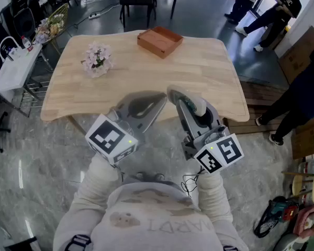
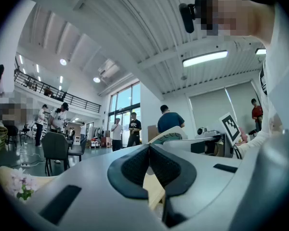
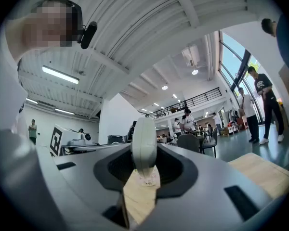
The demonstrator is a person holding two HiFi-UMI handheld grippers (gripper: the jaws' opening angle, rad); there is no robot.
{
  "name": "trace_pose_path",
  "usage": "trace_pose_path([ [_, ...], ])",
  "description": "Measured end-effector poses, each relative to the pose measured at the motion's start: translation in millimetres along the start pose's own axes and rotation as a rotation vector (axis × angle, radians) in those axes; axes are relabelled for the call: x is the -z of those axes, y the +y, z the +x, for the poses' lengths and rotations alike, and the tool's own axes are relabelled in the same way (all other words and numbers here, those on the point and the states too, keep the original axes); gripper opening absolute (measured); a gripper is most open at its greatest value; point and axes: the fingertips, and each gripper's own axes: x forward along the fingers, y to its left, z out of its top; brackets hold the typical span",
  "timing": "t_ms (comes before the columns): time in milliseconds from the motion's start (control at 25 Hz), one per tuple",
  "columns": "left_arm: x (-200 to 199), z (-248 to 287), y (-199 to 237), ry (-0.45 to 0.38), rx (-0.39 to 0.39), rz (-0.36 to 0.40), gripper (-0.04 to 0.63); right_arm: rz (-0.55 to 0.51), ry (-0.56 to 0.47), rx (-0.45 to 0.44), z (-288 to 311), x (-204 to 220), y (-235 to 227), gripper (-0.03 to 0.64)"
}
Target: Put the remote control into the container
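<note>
- Remote control (image 3: 144,134) is up in the air, pinched in the right tool (image 3: 144,153). Both dark pads press on its sides, so it isn't resting on anything.
- In the right gripper view it stands on end. The long axis runs up-down, the rounded end is on top, and the thin edge faces the camera.
- Its lower end drops in between the pads, so I can't tell which end has the buttons.
- The head view looks almost straight down on it, so there it's just a short pale blob between that tool's fingers.
- Left tool (image 2: 148,150) has its pads pressed together at the tips with nothing pinched. Only a sliver of wood shows in the gap behind them.
- In the head view both tools sit side by side in front of the person, tips aimed at the near edge of the counter (image 1: 146,82). Their marker cubes hang out over the grey floor (image 1: 42,156).
- Container (image 1: 150,47) is a shallow wooden box at the far edge of the counter, turned a bit cornerwise. Only its own wooden bottom shows inside.
- The remote control is well apart from the container, with pretty much the whole counter between them.
- A little bunch of pale flowers (image 1: 97,60) lies on the counter's left part, apart from the container.
- A few people (image 1: 275,12) are standing around at the top right, off the counter.
</note>
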Motion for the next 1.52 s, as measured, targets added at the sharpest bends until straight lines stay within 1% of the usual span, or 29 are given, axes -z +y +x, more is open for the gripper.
trace_pose_path([
  [480,-3.1,-10.3,9.3,-0.010,0.002,-0.007,0.012,-0.009,0.001,-0.004,10.1,0.0,10.2,0.120],
  [600,-3.4,-13.9,13.4,-0.009,0.003,-0.007,0.012,0.026,-0.004,0.001,13.4,2.7,12.3,0.120],
  [760,-0.1,-25.5,24.7,-0.016,0.007,-0.009,0.012,0.128,-0.032,0.003,19.1,8.2,14.9,0.119],
  [840,3.0,-32.5,28.9,-0.022,0.013,-0.008,0.012,0.139,-0.040,0.021,19.5,10.7,15.3,0.118],
  [1000,10.0,-39.4,42.2,-0.028,0.017,-0.012,0.012,0.123,-0.044,0.068,22.2,14.9,11.6,0.118],
  [1160,16.8,-29.3,51.3,-0.031,0.034,-0.041,0.012,0.131,-0.027,0.099,26.3,19.5,-2.6,0.118],
  [1280,23.8,-15.4,59.2,-0.026,0.037,-0.041,0.012,0.132,-0.016,0.098,34.6,26.0,-18.9,0.118],
  [1520,36.4,33.7,89.9,-0.037,0.023,-0.034,0.012,0.155,-0.011,0.075,62.0,36.7,-78.0,0.118],
])
